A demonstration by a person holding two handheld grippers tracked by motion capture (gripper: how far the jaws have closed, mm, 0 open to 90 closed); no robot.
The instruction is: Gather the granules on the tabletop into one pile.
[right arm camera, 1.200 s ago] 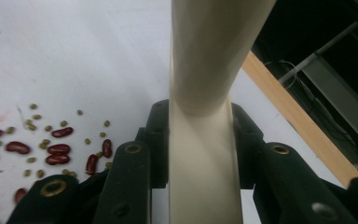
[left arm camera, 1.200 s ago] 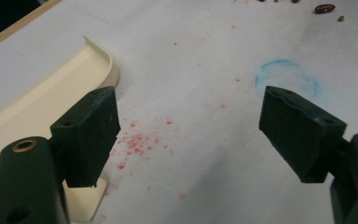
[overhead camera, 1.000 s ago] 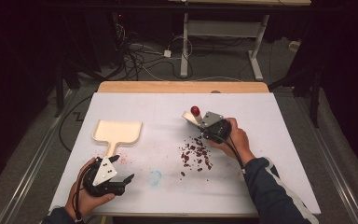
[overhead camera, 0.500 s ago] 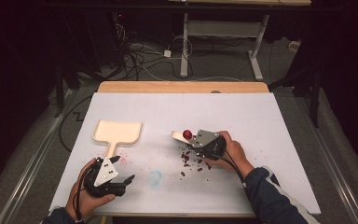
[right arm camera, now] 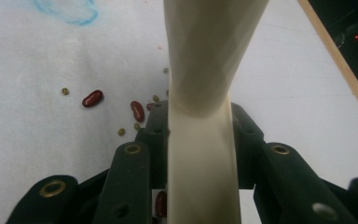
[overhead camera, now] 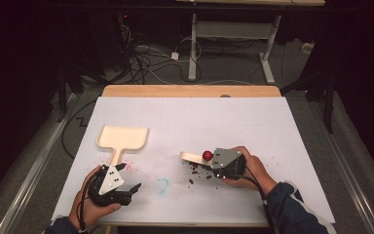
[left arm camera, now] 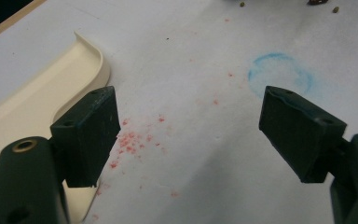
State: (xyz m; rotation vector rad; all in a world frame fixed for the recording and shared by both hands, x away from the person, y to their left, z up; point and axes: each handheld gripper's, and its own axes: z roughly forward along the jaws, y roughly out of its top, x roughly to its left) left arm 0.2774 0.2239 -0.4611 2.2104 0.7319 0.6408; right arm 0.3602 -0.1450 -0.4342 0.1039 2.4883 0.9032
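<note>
- Right hand-held gripper (overhead camera: pixel 209 161): jaws clamped tight on the handle of a cream scraper (right arm camera: pixel 205 93), blade pointing toward the counter's middle, a small red knob (overhead camera: pixel 207 155) showing on top in the high view.
- Beans (right arm camera: pixel 92 98): red ones and small green ones scattered on the white counter (overhead camera: pixel 199 117) just beside and under the scraper.
- Left hand-held gripper (left arm camera: pixel 186 135): jaws wide apart, nothing between them, resting low at the near left of the counter.
- Cream dustpan (overhead camera: pixel 122 138): flat on the counter just beyond the left hand-held gripper, handle toward it, well apart from the beans.
- Step in hand, by judgement: sweeping the spilled beans across toward the dustpan.
- Next move likely calls for: blade kept down on the paper, strays gathered into one heap, left jaws closed on the dustpan handle to steady it for the push.
- Faint red crumbs (left arm camera: pixel 128 140) and a blue ring mark (left arm camera: pixel 282 72) between the two.
</note>
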